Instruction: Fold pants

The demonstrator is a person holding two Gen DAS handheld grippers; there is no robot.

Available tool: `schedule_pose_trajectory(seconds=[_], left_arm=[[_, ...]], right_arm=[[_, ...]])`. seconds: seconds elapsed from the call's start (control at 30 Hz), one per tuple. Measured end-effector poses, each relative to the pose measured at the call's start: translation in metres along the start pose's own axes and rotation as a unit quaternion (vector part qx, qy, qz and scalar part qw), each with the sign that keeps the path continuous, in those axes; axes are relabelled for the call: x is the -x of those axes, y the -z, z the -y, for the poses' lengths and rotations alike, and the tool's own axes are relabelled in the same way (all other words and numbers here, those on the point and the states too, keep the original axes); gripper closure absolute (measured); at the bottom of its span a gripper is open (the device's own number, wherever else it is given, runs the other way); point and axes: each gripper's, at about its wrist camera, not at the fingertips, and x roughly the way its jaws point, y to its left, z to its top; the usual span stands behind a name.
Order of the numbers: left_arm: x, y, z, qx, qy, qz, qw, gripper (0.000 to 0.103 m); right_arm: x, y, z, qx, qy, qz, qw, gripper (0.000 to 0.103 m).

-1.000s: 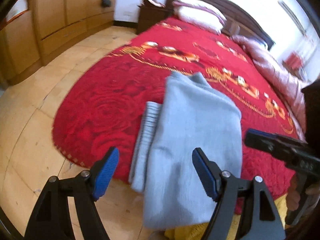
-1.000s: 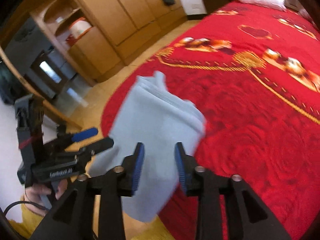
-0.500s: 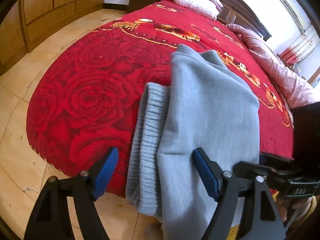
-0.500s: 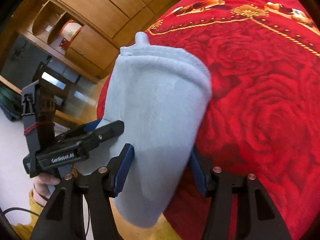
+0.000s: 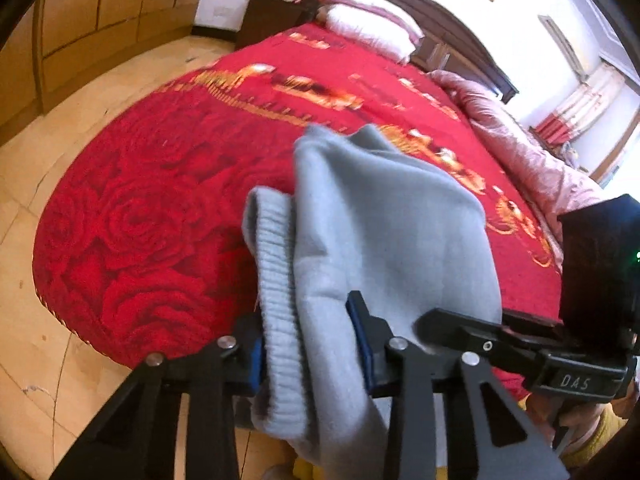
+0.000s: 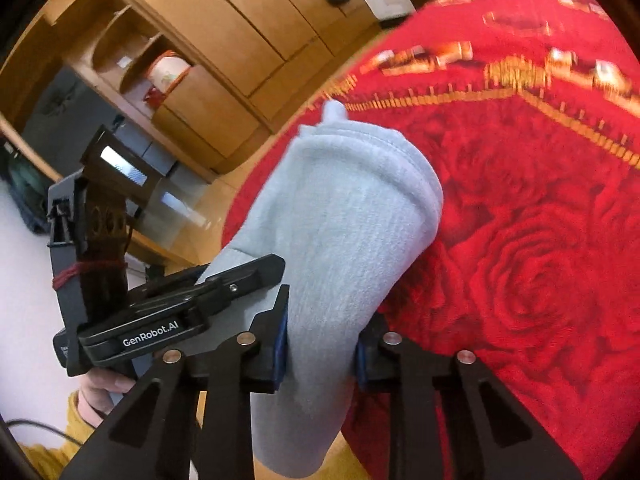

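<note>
The light grey-blue pants (image 5: pixel 384 232) lie folded lengthwise on the red bedspread (image 5: pixel 160 200), their near end hanging over the bed's front edge. My left gripper (image 5: pixel 312 356) is shut on the left side of the pants, at the ribbed waistband (image 5: pixel 276 304). In the right wrist view the pants (image 6: pixel 344 232) rise up between the blue pads, and my right gripper (image 6: pixel 320 352) is shut on their right side. Each gripper shows in the other's view: the right one (image 5: pixel 460 328), the left one (image 6: pixel 240 276), both at the cloth.
A wooden wardrobe (image 6: pixel 248 40) and tiled floor (image 5: pixel 48 360) lie to the left of the bed. White pillows (image 5: pixel 368 24) and a dark headboard (image 5: pixel 452 28) are at the far end, a pink quilt (image 5: pixel 520 140) along the right side. A hand and yellow sleeve (image 6: pixel 92 396) hold the left gripper.
Both grippers moved forward onto the hanging end of the pants and went from open to shut on it. The cloth is now bunched and slightly raised.
</note>
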Motion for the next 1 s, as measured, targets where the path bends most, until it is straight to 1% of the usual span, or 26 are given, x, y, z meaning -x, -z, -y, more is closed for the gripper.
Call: schedule_pose_trajectory(seconds=[0.07,0.17,0.27,0.4,0.47,0.57,0.67,0.8,1.0], left_arm=[[0.007,-0.001,0.015,-0.007,0.006,0.009,0.9999,0.067],[0.016,-0.005,0.041,-0.013,0.029,0.025,0.9992,0.067],[0.018,-0.01,0.075,-0.03,0.054,0.033,0.9975,0.067],[0.013,-0.012,0.125,-0.063,0.088,0.024,0.9938,0.067],[0.006,-0.011,0.152,-0.081,0.104,0.019,0.9911,0.067],[-0.006,-0.01,0.185,-0.095,0.122,0.009,0.988,0.067],[-0.022,-0.008,0.217,-0.109,0.129,-0.006,0.9856,0.067],[-0.038,-0.004,0.248,-0.139,0.123,-0.013,0.9825,0.067],[-0.067,-0.005,0.266,-0.161,0.118,-0.029,0.9794,0.067]], right_arm=[[0.018,-0.001,0.003,0.003,-0.005,0.011,1.0,0.077],[0.052,0.0,0.016,-0.01,-0.015,0.028,0.999,0.077],[0.087,0.006,0.031,-0.009,-0.008,0.041,0.999,0.077],[0.135,0.016,0.05,-0.006,0.017,0.056,0.998,0.077],[0.156,0.021,0.062,-0.013,0.027,0.062,0.998,0.077],[0.184,0.029,0.083,-0.024,0.045,0.07,0.996,0.077],[0.202,0.034,0.102,-0.032,0.059,0.07,0.995,0.077],[0.216,0.037,0.131,-0.044,0.066,0.065,0.995,0.076],[0.214,0.034,0.161,-0.061,0.077,0.067,0.993,0.076]])
